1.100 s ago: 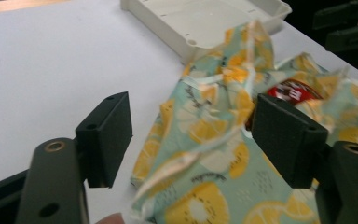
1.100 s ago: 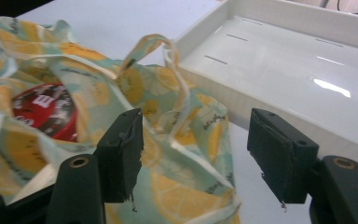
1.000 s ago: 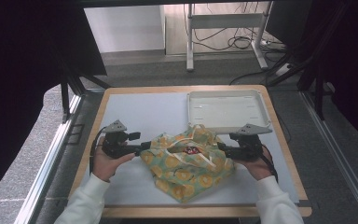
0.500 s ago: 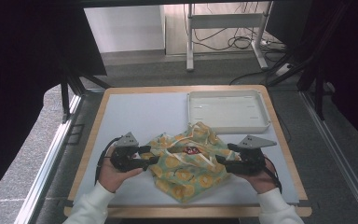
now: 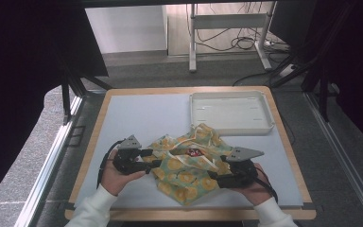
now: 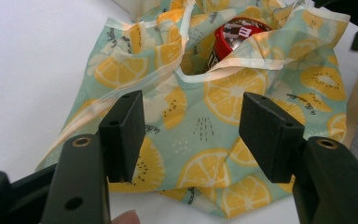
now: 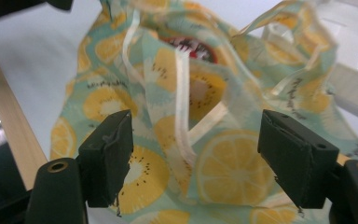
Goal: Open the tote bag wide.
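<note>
Your left gripper (image 5: 147, 162) sits at the left edge of the fruit-print cloth bag (image 5: 189, 165), jaws apart with nothing pinched, fabric lying beyond the pads. The bag lies crumpled mid-table, just in front of the white tray (image 5: 230, 112); a red can (image 6: 233, 37) shows in its mouth. Your right gripper (image 5: 216, 170) is at the bag's right edge; its jaws have just been opening, clear of the cloth.

Shallow white tray (image 5: 230, 112) at the table's (image 5: 137, 118) far right corner.
</note>
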Demonstrator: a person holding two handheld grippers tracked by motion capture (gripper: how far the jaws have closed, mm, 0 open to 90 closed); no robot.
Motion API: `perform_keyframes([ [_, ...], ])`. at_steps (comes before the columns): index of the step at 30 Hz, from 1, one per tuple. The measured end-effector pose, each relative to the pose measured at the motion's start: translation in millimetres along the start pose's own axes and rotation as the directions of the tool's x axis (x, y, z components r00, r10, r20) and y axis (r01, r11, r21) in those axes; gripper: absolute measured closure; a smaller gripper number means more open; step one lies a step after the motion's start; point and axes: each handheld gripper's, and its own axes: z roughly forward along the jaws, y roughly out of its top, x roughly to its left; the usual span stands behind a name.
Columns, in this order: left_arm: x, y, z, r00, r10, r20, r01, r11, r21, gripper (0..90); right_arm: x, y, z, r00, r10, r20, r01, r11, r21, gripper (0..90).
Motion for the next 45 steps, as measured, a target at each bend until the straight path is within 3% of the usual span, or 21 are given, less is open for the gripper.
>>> perform_keyframes([
  [3, -0.3, -0.6, 1.7, 1.0, 0.0, 0.003, 0.0, 1.0, 0.004, 40.8, -2.5, -1.9, 8.8, 0.9997, 0.005, 0.023, -0.006, 0.9994, 0.033, 38.0],
  [4, -0.4, -0.6, 2.0, 1.0, 0.001, 0.004, -0.001, 1.0, 0.006, 40.6, -5.5, -3.7, 10.8, 0.9995, 0.017, 0.025, -0.018, 0.999, 0.042, 52.6],
  [7, -0.5, -0.7, 2.3, 1.0, 0.002, 0.005, -0.002, 1.0, 0.006, 40.6, -10.0, -5.3, 9.2, 0.9992, 0.038, 0.015, -0.039, 0.9983, 0.043, 74.6],
  [8, -0.3, -0.8, 2.3, 1.0, 0.001, 0.005, -0.001, 1.0, 0.006, 40.6, -10.0, -5.3, 9.2, 0.9992, 0.038, 0.015, -0.039, 0.9983, 0.043, 74.6],
  [11, -0.1, -1.2, 3.0, 1.0, 0.0, 0.004, 0.0, 1.0, 0.007, 40.5, -13.8, -4.3, 4.9, 0.9988, 0.049, 0.004, -0.049, 0.9986, 0.018, 85.5],
  [15, -0.6, -1.0, 2.5, 1.0, 0.003, -0.001, -0.003, 1.0, 0.001, 40.2, -16.8, -1.1, -9.2, 0.9995, 0.032, -0.001, -0.032, 0.9982, -0.051, 87.6],
  [17, -0.4, -0.7, 1.7, 1.0, 0.0, -0.006, 0.0, 1.0, -0.007, 40.1, -17.4, -0.9, -11.8, 0.9996, 0.03, 0.001, -0.03, 0.9977, -0.061, 87.6],
  [23, 0.5, 0.3, 2.2, 0.9998, -0.005, -0.018, 0.004, 0.9998, -0.021, 38.4, -28.7, -4.0, -33.7, 0.9985, 0.055, 0.008, -0.053, 0.9892, -0.137, 87.6],
  [26, -1.2, 3.6, 8.0, 0.9996, 0.011, -0.024, -0.012, 0.9997, -0.021, 37.6, -30.7, -4.1, -35.3, 0.998, 0.063, 0.007, -0.062, 0.9875, -0.145, 87.5],
  [36, -3.1, 13.4, 5.4, 0.9989, 0.029, -0.037, -0.031, 0.9982, -0.051, 33.5, -29.9, -3.9, -36.1, 0.9985, 0.055, 0.006, -0.053, 0.9881, -0.144, 87.7],
  [45, -11.9, 25.2, 30.7, 0.9953, 0.088, -0.042, -0.087, 0.9961, 0.013, 32.2, -31.8, -2.5, -40.2, 0.9978, 0.063, 0.019, -0.06, 0.9852, -0.161, 87.7],
])
